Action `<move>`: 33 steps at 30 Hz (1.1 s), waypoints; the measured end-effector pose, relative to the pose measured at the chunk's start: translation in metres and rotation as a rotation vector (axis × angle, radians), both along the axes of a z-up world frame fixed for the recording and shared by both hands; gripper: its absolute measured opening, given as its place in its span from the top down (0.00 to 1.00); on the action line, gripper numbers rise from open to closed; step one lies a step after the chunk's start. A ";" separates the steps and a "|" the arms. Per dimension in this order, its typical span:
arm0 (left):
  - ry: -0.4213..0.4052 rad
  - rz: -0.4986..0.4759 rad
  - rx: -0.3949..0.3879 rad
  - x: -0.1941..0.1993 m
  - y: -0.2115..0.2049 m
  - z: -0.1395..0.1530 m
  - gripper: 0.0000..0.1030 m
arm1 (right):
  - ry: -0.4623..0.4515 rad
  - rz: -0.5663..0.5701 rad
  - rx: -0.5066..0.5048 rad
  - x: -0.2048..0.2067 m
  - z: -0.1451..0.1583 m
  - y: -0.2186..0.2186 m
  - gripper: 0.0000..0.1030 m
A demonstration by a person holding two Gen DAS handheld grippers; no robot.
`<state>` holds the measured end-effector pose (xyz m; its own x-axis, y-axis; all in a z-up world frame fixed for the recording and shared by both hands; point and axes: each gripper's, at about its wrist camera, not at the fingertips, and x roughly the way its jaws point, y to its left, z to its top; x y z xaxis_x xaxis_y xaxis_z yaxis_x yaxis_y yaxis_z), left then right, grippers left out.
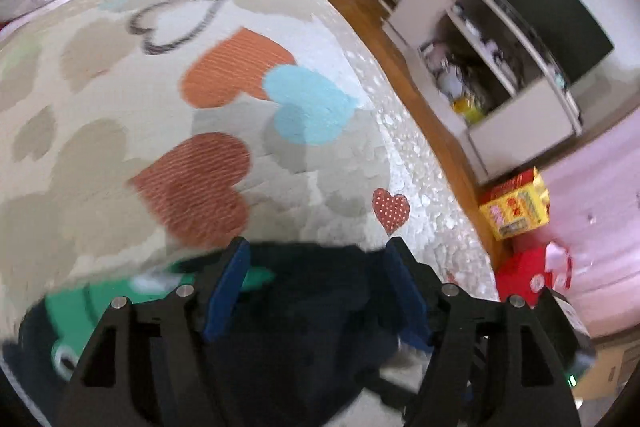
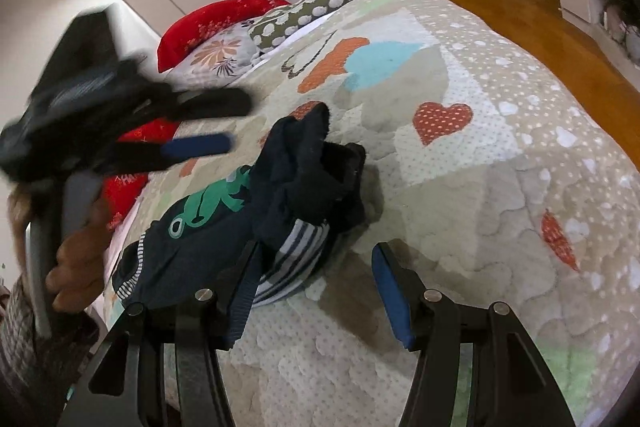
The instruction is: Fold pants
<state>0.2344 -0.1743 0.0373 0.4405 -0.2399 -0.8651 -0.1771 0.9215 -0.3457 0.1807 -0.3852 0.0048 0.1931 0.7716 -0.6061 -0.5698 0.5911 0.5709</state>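
We are holding the left gripper (image 1: 316, 267) with its jaws standing wide, the dark navy pants (image 1: 304, 315) lying between and under them, ungripped. We are holding the right gripper (image 2: 316, 279) with jaws wide too; the bunched pants (image 2: 280, 195) are lying on the heart-patterned bedspread (image 2: 480, 155), just ahead of its left finger (image 2: 244, 291).

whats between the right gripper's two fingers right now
Mostly bare quilt shows in the right gripper's open gap; the pants only reach its left finger. Seen in the right wrist view.
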 end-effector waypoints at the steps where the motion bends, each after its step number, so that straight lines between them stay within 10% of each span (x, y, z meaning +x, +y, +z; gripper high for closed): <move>1: 0.009 -0.019 0.007 0.006 -0.003 -0.005 0.33 | -0.007 0.002 0.002 0.000 0.000 0.002 0.41; 7: 0.111 -0.116 -0.023 0.027 -0.015 -0.039 0.37 | -0.042 -0.005 0.006 0.003 -0.002 0.016 0.41; 9: 0.119 -0.123 -0.008 0.025 -0.019 -0.042 0.70 | -0.056 -0.017 0.003 0.006 -0.003 0.020 0.46; 11: 0.106 -0.120 0.016 0.020 -0.019 -0.040 0.79 | -0.044 -0.018 0.001 0.010 -0.005 0.024 0.75; 13: 0.073 -0.098 0.010 0.012 -0.014 -0.034 0.84 | -0.017 -0.018 0.016 0.014 -0.004 0.027 0.79; 26: -0.170 0.225 -0.123 -0.112 0.073 0.012 0.83 | -0.227 0.193 -0.022 -0.053 0.058 0.085 0.82; 33: -0.258 0.504 -0.162 -0.209 0.123 0.013 0.41 | -0.276 0.382 -0.132 -0.105 0.047 0.151 0.73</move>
<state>0.0257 -0.0515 0.0507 0.7260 -0.0666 -0.6845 -0.4710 0.6771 -0.5655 0.0762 -0.2342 0.0513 0.0784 0.7387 -0.6695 -0.8797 0.3672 0.3022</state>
